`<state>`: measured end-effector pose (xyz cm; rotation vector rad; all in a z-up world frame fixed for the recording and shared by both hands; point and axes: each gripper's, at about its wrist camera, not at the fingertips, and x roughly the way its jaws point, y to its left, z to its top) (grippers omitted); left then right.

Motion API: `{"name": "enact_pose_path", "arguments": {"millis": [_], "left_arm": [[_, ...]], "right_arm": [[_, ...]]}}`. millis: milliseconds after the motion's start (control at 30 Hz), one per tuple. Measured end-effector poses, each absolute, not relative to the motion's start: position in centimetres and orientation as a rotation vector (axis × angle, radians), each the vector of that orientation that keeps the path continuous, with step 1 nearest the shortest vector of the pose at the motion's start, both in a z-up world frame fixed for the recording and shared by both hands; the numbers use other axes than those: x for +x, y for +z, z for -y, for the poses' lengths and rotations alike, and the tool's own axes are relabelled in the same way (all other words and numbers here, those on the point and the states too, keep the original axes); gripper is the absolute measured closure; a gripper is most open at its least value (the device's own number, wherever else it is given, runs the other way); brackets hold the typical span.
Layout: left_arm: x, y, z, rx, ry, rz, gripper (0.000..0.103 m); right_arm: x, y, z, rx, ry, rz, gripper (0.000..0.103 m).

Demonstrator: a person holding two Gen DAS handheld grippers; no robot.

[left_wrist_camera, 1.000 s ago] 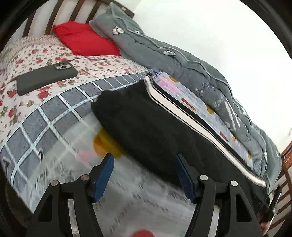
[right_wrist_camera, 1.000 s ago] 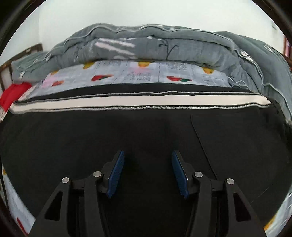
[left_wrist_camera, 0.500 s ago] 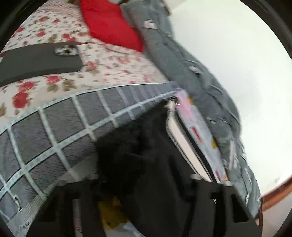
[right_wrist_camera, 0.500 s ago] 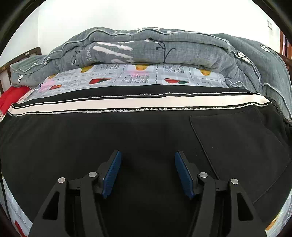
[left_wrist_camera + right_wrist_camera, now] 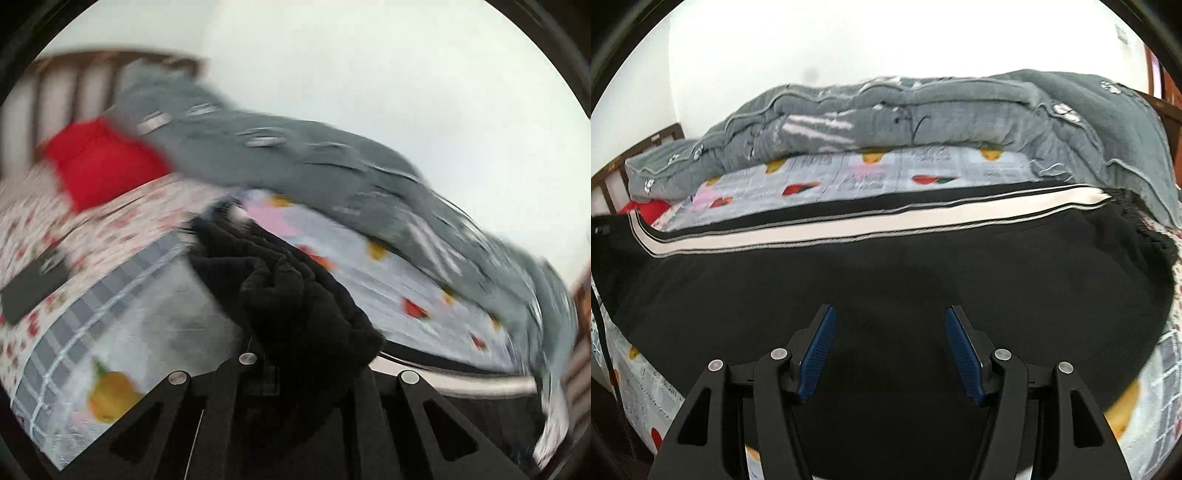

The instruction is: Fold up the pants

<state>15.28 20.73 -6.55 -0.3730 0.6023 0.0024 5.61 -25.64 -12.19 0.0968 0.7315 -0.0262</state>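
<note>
Your left gripper (image 5: 295,369) grips the pants (image 5: 295,295) hem (bunched); right gripper (image 5: 888,350) gapes empty, so carry the hem waistward.

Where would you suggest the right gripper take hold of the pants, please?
Probably at the near hem of the pants, coming in low from the front: the right gripper hangs open over flat cloth that offers no fold, while that edge lies free on the sheet.

Bunched black pants (image 5: 295,302) bury the left tongs (image 5: 299,373), pads unseen. Ahead of them, motion blur smears the grey quilt (image 5: 332,166), red pillow (image 5: 99,162) and phone (image 5: 33,288).
</note>
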Motion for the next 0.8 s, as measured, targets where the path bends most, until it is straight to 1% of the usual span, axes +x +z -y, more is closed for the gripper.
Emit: {"name": "enact_pose_path", "arguments": {"millis": [100, 200, 333, 433, 467, 533, 567, 600, 633, 667, 700, 733, 767, 800], "left_arm": [[15.1, -5.6, -13.9, -0.293, -0.120, -0.607, 0.094], [14.6, -6.5, -6.4, -0.219, -0.233, -0.642, 0.094], [13.5, -10.7, 2.3, -0.156, -0.374, -0.760, 0.094], [12.6, -14.8, 6.9, -0.127, -0.459, -0.864, 0.094], [11.9, -16.2, 8.6, -0.073, -0.428, -0.882, 0.094], [10.2, -16.7, 10.2, 0.040, -0.376, -0.814, 0.094], [9.7, -16.5, 10.3, 0.068, -0.384, -0.795, 0.090], [9.4, -16.2, 10.2, 0.078, -0.411, -0.792, 0.080], [9.2, -15.7, 9.5, 0.057, -0.465, -0.809, 0.074], [9.0, -15.2, 8.8, 0.026, -0.509, -0.825, 0.061], [8.8, -14.7, 7.6, -0.014, -0.541, -0.829, 0.054], [8.5, -14.1, 6.5, -0.041, -0.552, -0.816, 0.053], [7.9, -13.7, 4.9, -0.066, -0.559, -0.786, 0.048], [7.1, -13.3, 3.4, -0.078, -0.563, -0.754, 0.038]], "right_arm": [[4.8, -11.5, 27.5, 0.117, -0.024, -0.716, 0.042], [4.2, -10.9, 29.6, 0.098, -0.054, -0.716, 0.042], [3.1, -10.5, 32.7, 0.134, -0.092, -0.710, 0.042], [2.4, -11.0, 34.6, 0.187, -0.102, -0.726, 0.042], [2.2, -11.3, 35.1, 0.198, -0.105, -0.739, 0.042], [1.9, -11.7, 35.4, 0.200, -0.113, -0.752, 0.042], [1.8, -11.8, 35.5, 0.197, -0.115, -0.756, 0.042], [1.6, -11.9, 35.5, 0.192, -0.115, -0.761, 0.042], [1.6, -12.0, 35.4, 0.191, -0.113, -0.764, 0.042], [1.5, -12.0, 35.3, 0.191, -0.109, -0.766, 0.042], [1.5, -12.0, 35.0, 0.192, -0.102, -0.766, 0.042], [1.5, -11.9, 34.8, 0.194, -0.097, -0.765, 0.042], [1.5, -11.8, 34.5, 0.200, -0.089, -0.761, 0.042], [1.7, -11.6, 34.0, 0.211, -0.073, -0.755, 0.042]]}}
